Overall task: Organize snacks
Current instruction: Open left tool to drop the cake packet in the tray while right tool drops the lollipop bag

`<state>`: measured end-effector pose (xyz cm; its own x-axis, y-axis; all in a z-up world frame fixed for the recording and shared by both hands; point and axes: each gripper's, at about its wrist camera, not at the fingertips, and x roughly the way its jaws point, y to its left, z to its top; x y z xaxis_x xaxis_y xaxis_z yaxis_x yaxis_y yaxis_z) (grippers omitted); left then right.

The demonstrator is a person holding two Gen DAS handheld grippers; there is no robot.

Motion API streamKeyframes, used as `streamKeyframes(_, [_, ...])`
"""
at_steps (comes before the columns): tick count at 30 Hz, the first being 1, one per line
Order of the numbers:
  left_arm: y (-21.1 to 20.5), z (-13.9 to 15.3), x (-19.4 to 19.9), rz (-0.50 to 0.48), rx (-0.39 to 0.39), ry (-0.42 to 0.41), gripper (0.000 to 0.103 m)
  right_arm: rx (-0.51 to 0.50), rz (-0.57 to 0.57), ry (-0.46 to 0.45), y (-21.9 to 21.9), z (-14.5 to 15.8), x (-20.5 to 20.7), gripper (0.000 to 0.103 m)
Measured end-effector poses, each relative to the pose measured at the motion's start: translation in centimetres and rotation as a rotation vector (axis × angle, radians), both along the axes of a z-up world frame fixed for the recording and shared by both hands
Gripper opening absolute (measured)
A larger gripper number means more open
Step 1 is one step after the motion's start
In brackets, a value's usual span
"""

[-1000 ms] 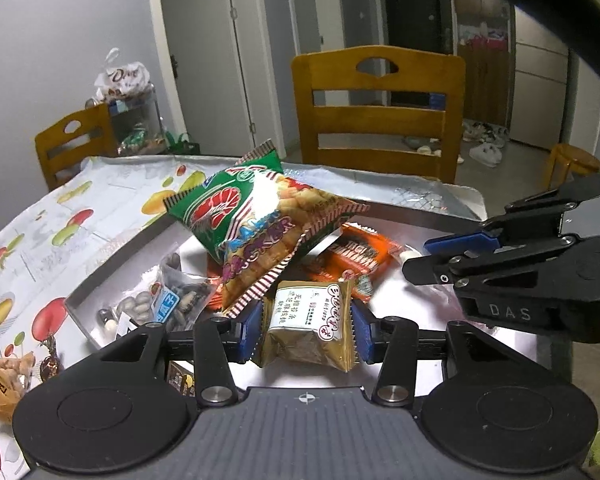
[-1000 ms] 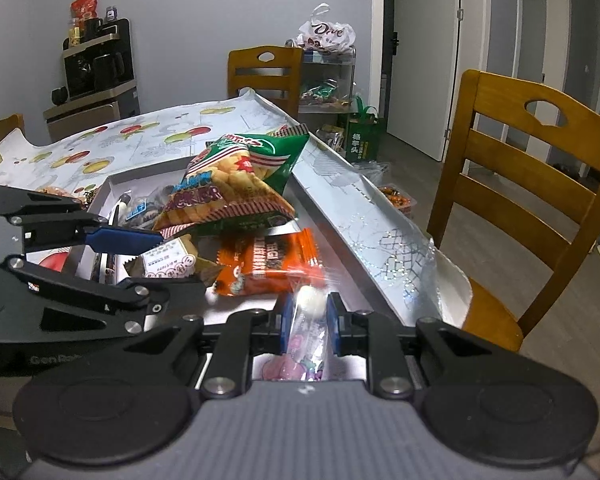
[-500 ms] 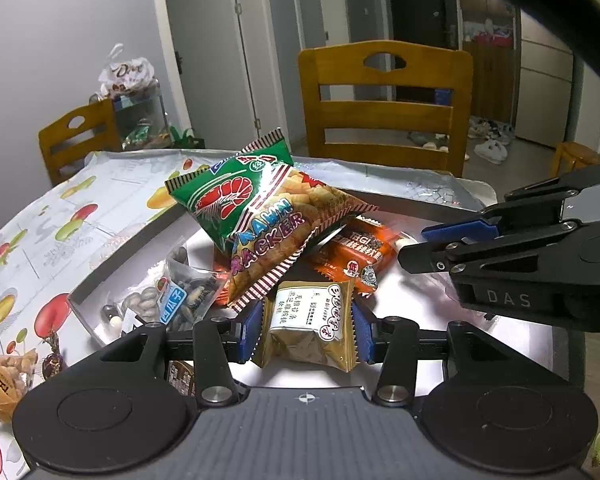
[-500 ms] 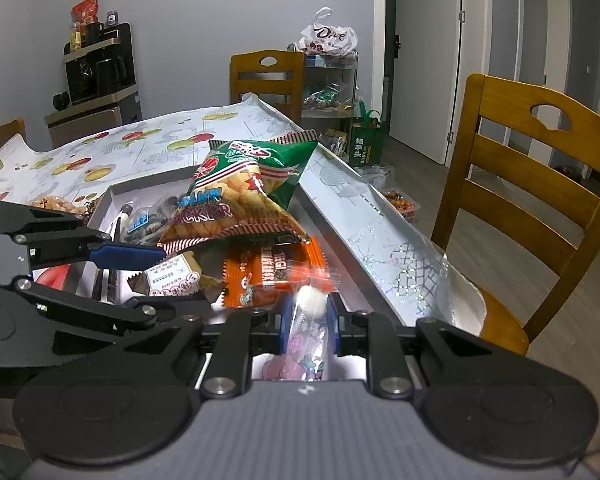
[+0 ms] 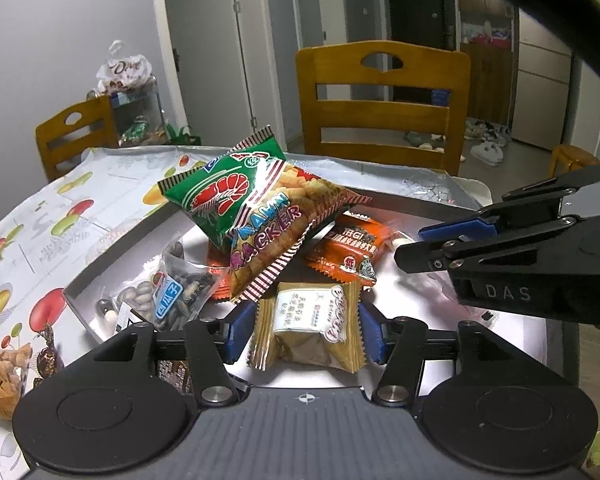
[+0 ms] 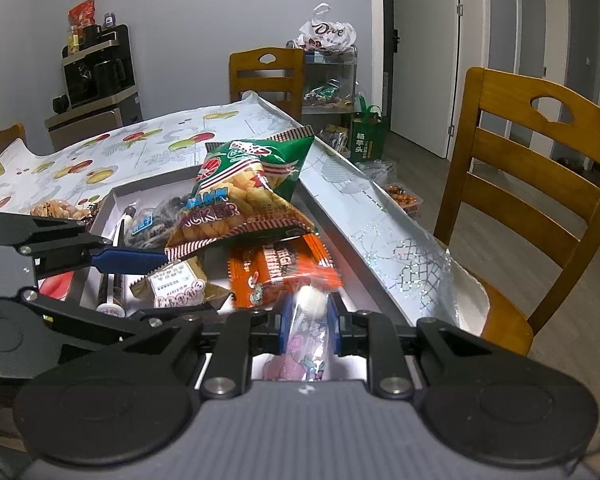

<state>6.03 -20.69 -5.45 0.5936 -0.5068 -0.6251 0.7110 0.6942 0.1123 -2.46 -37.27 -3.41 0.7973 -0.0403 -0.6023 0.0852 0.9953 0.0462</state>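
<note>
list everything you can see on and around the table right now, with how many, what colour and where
prawn cracker bag: one, green and red, top of the pile in the tray
orange snack packet: one, orange, under the cracker bag's right edge
gold packet: one, gold with white label, lying in the tray between the left fingers, pads clear of it
seed bag: one, clear with blue label, tray's left side
pink candy wrapper: one, pink and clear, pinched by the right fingers
tray: one, white, on the table
tablecloth: one, white with fruit print
wooden chairs: three, brown, around the table
left gripper: black, blue pads, opening
right gripper: black, blue pads, shut
</note>
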Motion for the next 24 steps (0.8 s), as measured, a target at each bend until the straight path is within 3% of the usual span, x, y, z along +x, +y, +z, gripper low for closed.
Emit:
streamKeyframes(22, [0.2,0.3,-1.0,-0.024,-0.023,-0.016,0.065,0.0,-0.016,-0.05,-0.1,0.2,0.3,0.019])
streamKeyframes(24, [0.3,0.4,-1.0,-0.025,-0.022,-0.018,0.066,-0.009,-0.008,-0.042,0.1,0.1,0.6,0.025])
